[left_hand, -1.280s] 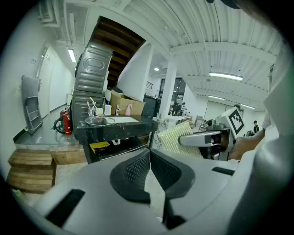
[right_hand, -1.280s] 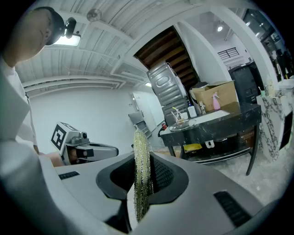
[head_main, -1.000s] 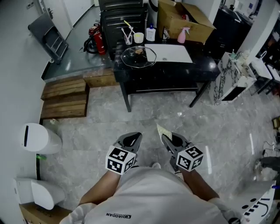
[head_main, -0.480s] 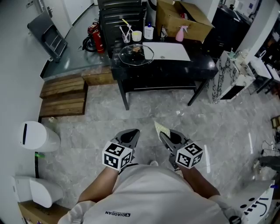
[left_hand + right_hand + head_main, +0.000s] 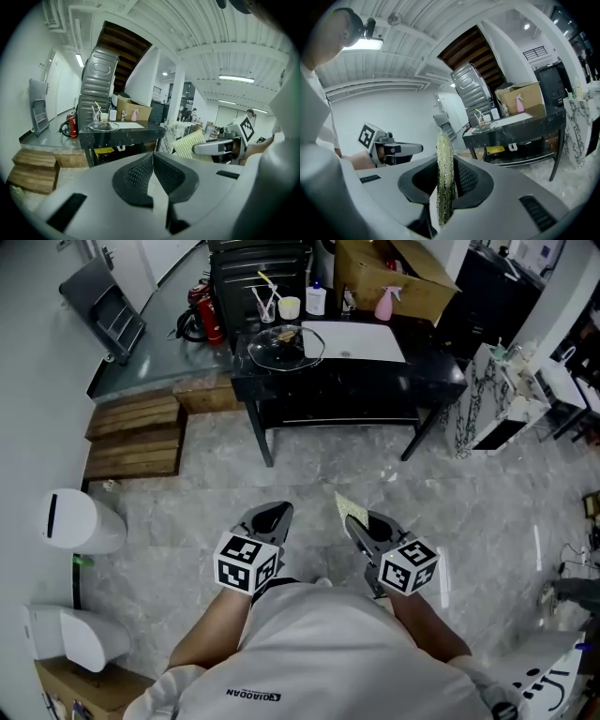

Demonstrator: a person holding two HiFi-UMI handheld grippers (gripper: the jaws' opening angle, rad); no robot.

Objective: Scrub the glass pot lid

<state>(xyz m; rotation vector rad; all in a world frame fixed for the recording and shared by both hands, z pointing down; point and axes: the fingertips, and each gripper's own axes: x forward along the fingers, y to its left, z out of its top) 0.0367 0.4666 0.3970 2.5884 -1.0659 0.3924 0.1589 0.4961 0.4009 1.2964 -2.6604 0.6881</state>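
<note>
Black table (image 5: 375, 381) has drifted up-view, far; we're on approach. Right gripper (image 5: 361, 526) pinches yellow-green mesh scrub pad (image 5: 350, 509); left gripper (image 5: 272, 518) pressed together, empty. Next: reach round glass pot lid (image 5: 284, 346).

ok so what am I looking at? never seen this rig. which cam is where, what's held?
No robot: a person holds a two-jaw gripper in each hand. The top-down picture is from a camera on their head; the other two cameras ride on the grippers, looking along the jaws. The left gripper is shut and empty. The right gripper is shut on a yellow-green scrubbing pad. Ahead, across the floor, a black table carries the glass pot lid and a pink spray bottle.
</note>
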